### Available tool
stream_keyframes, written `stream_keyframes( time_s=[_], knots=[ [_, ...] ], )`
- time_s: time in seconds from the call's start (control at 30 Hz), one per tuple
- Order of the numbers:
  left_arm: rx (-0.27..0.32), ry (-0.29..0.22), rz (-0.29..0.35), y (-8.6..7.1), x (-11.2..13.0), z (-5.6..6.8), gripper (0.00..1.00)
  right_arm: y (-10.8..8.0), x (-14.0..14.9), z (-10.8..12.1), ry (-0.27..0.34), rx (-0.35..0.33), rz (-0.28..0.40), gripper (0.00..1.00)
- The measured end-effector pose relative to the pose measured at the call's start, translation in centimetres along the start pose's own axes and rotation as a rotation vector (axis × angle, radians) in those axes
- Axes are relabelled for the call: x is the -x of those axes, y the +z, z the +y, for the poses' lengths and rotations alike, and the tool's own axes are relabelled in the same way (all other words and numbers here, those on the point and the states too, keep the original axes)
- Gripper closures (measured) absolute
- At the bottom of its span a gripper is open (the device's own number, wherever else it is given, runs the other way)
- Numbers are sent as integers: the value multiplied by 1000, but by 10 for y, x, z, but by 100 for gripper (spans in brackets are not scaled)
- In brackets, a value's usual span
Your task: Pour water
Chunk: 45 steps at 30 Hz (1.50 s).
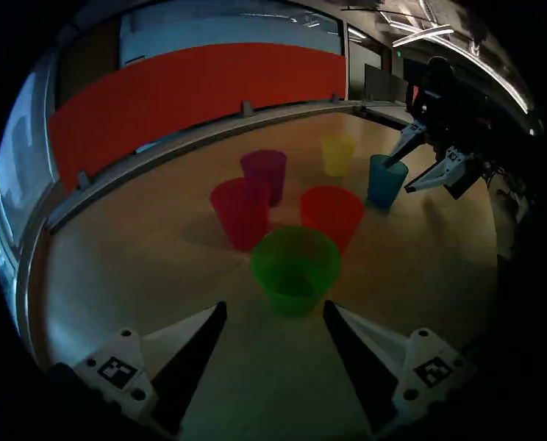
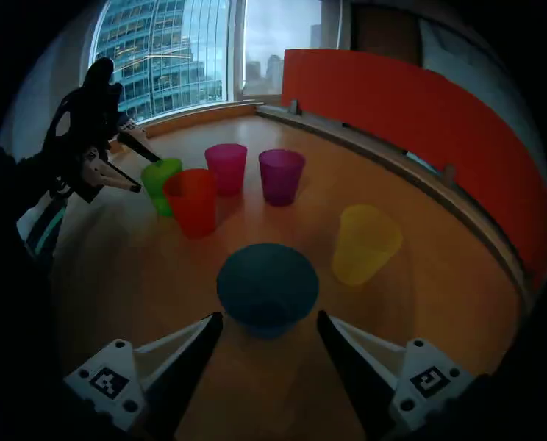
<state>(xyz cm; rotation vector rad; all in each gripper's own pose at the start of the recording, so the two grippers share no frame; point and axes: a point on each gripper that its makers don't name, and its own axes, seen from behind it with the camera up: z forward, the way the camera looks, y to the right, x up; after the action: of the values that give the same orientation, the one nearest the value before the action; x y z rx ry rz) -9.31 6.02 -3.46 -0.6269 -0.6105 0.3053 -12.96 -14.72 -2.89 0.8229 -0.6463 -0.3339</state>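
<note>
Left gripper view: left gripper (image 1: 273, 306) agape; green cup (image 1: 295, 266) (upright) ahead

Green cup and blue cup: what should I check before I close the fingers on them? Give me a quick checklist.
1. Left gripper open, green cup centred ahead of its fingers: ok.
2. Right gripper open, blue cup centred likewise: ok.
3. Both cups upright: ok.
4. Water in either cup: cannot tell.
5. Red cup clear of the green cup: cannot tell; it stands close behind.
6. Yellow cup clear of the blue cup: ok.
</note>
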Motion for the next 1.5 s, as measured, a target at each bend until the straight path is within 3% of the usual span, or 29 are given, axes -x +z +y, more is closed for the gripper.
stream_keyframes(
  time_s=[0.63, 1.0, 1.3, 1.5],
  knots=[
    [-54, -55, 46, -30, 0, -13, 2, -37, -2, 4, 60, 80, 74, 0],
    [-153, -98, 166, -53, -29, -35, 2, -68, -23, 25, 100, 187, 169, 0],
    [-235, -172, 295, -74, -62, -58, 2, -93, -39, 42, 119, 304, 254, 0],
    [-251, -177, 351, -81, -78, -59, 2, -107, -51, 47, 142, 355, 310, 0]
  ],
)
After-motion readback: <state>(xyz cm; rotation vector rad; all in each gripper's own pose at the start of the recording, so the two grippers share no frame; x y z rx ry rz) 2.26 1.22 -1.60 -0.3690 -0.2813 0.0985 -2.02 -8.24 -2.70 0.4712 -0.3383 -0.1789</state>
